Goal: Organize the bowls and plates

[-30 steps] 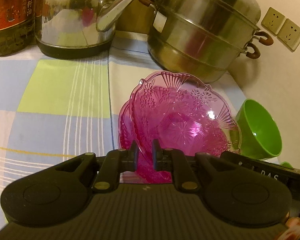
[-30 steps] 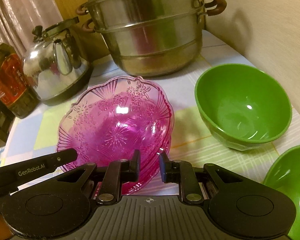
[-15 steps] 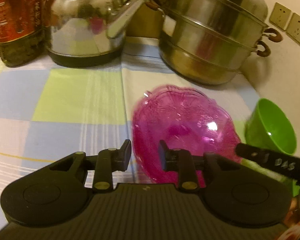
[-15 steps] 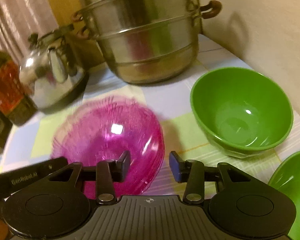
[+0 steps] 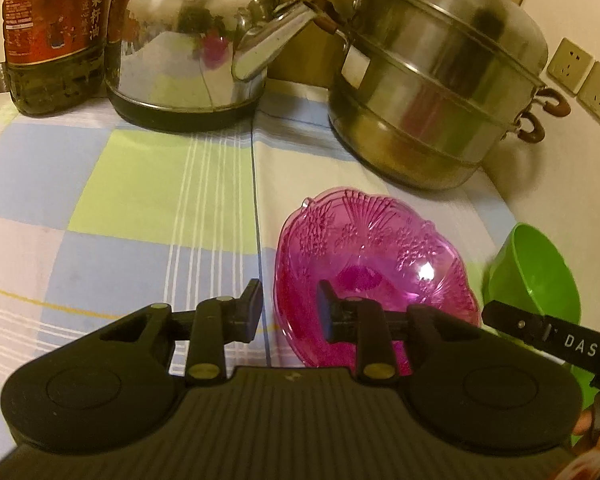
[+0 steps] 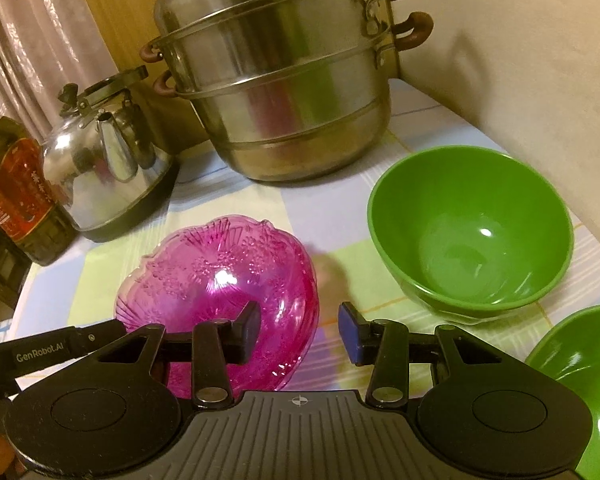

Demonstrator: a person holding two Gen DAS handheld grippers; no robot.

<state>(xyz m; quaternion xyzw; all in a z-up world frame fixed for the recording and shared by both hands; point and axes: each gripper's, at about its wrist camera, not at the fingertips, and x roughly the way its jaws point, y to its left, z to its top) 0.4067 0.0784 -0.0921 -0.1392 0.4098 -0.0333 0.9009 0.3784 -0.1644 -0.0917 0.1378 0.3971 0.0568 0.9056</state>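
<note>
A pink cut-glass bowl (image 5: 376, 256) (image 6: 224, 272) rests on the checked tablecloth, nested in a second pink bowl whose rim shows beneath it. My left gripper (image 5: 288, 308) stands open astride its left rim, and the pads do not touch the glass. My right gripper (image 6: 300, 330) is open wider, astride the bowl's right rim, and is likewise clear of it. A green bowl (image 6: 468, 232) (image 5: 536, 272) stands upright to the right of the pink bowls. Another green bowl (image 6: 580, 364) is cut off at the lower right.
A tall steel steamer pot (image 5: 440, 92) (image 6: 284, 100) and a steel kettle (image 5: 188, 48) (image 6: 108, 168) stand behind the bowls. An oil bottle (image 5: 52, 32) (image 6: 16, 200) is at the far left. The wall with sockets (image 5: 584, 76) closes off the right side.
Both grippers were shut on the tilted, raised pink bowl. They have opened and let it go, and it now lies level in the bowl below.
</note>
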